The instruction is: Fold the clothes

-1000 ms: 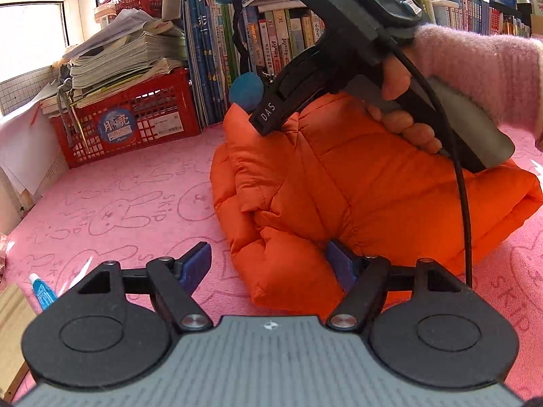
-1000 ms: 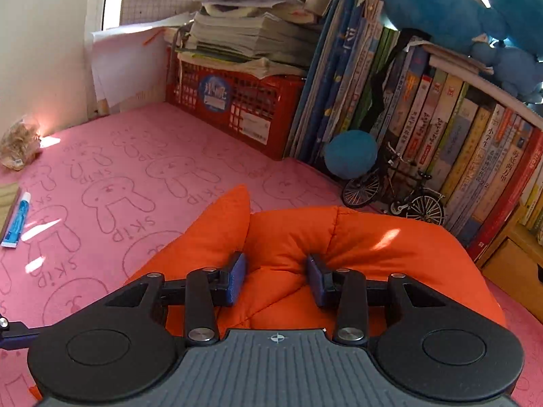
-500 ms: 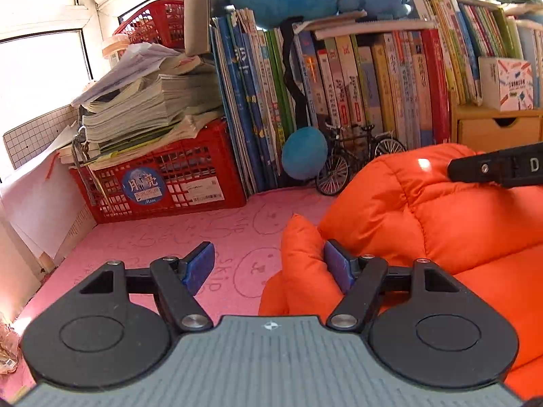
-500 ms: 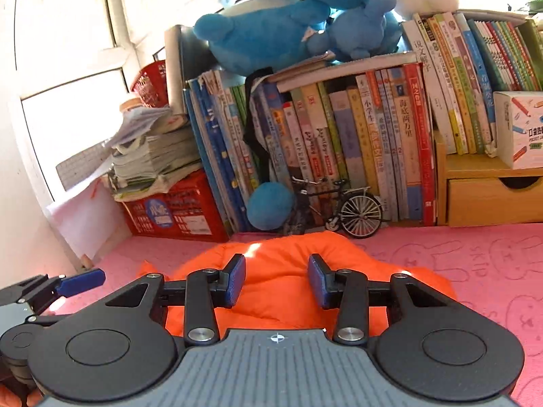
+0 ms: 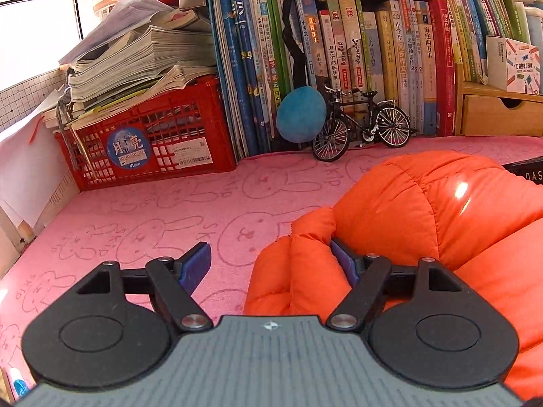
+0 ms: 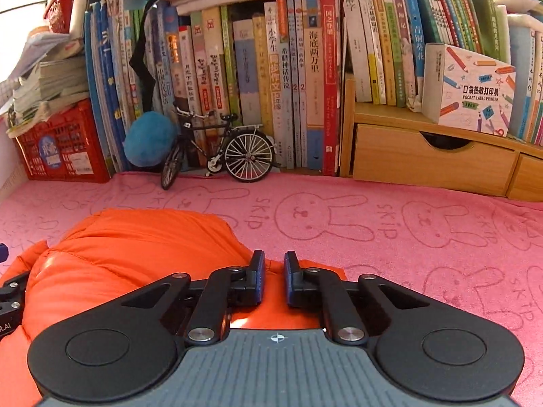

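Orange puffy jacket [image 5: 424,217] bunched on pink tabletop [image 6: 407,224] | left gripper [image 5: 271,264] spread, fold at 3 o'clock pad | right gripper [image 6: 275,271] nearly pressed together; whether it pinched cloth unclear | advice: gather padding fully before pinching.

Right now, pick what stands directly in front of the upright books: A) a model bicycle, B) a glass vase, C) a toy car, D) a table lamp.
A: a black model bicycle stands on the pink cloth against the book spines.
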`<act>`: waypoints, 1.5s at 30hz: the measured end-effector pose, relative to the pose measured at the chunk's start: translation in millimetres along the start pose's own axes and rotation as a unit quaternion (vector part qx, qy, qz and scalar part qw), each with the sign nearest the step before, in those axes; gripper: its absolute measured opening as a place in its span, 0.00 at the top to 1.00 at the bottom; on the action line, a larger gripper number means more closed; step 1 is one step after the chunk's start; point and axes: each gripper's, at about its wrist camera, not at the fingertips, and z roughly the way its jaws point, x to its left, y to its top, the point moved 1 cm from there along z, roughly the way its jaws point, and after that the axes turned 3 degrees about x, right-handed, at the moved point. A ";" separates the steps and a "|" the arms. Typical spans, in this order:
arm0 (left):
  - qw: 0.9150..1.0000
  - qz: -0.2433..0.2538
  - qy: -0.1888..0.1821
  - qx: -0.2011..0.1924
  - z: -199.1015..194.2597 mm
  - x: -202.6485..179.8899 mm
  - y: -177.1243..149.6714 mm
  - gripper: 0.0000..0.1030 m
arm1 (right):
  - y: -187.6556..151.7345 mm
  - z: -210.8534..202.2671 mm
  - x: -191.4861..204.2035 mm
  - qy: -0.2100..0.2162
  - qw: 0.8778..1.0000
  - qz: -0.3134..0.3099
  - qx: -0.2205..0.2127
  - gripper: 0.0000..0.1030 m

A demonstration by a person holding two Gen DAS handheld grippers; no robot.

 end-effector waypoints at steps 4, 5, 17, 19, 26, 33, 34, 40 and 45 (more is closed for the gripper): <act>1.000 0.017 0.007 -0.003 -4.5 -3.3 -1.2 0.26 | 12.1 -20.2 11.1 -0.018 1.000 -0.013 -0.022 0.82; 1.000 0.020 0.008 -0.004 -5.3 -4.0 -1.9 0.26 | 13.6 -30.9 13.7 -0.001 0.999 -0.010 -0.039 0.82; 0.999 -0.024 -0.037 0.028 2.8 12.5 -1.6 0.25 | 13.7 -29.3 3.0 -0.042 0.999 -0.022 -0.018 0.74; 0.999 -0.021 -0.031 0.030 -0.8 11.7 0.0 0.26 | 9.8 -46.7 -5.3 -0.022 0.999 -0.016 -0.026 0.71; 0.996 -0.030 -0.073 0.032 -57.7 27.2 -3.8 0.23 | -22.2 -124.0 -12.5 0.100 0.994 -0.020 -0.025 0.33; 0.990 -0.006 -0.128 0.063 -120.4 22.6 -40.4 0.13 | -63.5 -179.2 -26.5 0.139 0.990 -0.016 0.023 0.17; 0.989 -0.003 -0.133 0.068 -122.8 20.1 -46.7 0.13 | -69.7 -184.2 -28.3 0.142 0.989 -0.010 0.030 0.16; 0.988 0.032 -0.119 0.088 -140.2 -2.0 -77.3 0.06 | -100.9 -202.3 -25.8 0.143 0.988 -0.005 0.055 0.14; 0.988 0.054 -0.112 0.094 -149.1 -12.7 -87.9 0.05 | -119.3 -208.9 -10.4 0.142 0.987 -0.042 0.059 0.12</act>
